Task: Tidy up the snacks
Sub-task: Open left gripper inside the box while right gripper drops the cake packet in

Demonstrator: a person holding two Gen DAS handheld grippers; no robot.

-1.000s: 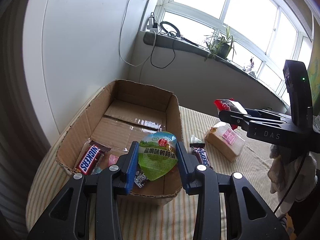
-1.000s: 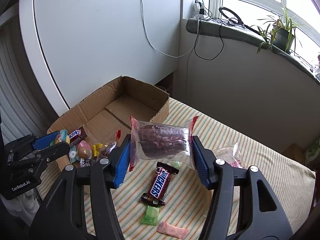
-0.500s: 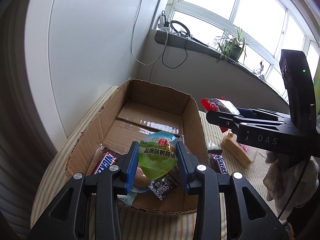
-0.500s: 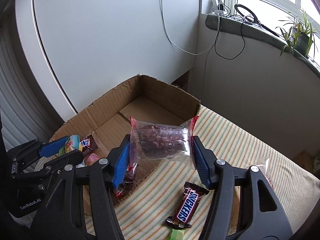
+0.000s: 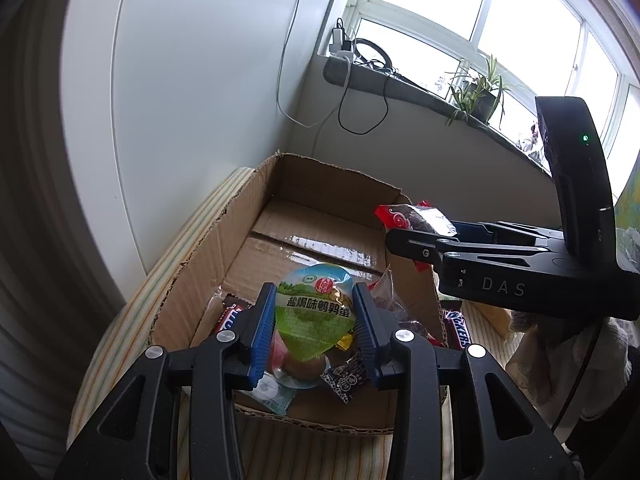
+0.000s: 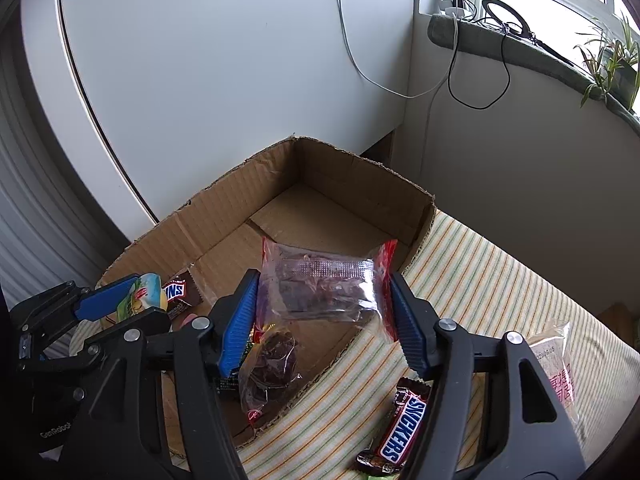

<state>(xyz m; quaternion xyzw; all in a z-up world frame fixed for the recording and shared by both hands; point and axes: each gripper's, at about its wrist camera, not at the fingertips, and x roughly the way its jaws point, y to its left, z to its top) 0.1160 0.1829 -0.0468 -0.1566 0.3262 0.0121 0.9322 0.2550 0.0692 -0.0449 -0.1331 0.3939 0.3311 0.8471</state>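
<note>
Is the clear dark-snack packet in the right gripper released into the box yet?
No. The clear packet is clamped in the right gripper, hanging above the cardboard box.

A white wall panel [image 6: 224,80] was seen at the back, meeting a grey wall [image 6: 500,168] below a dark window ledge [image 5: 404,86]. Bright daylight was let in through white-framed windows [image 5: 460,4]. A potted plant [image 5: 478,96], a charger with trailing cables [image 5: 344,46] and a ring-shaped object [image 6: 506,10] were set on the ledge. A striped cloth [image 6: 492,276] was spread over the surface.
</note>
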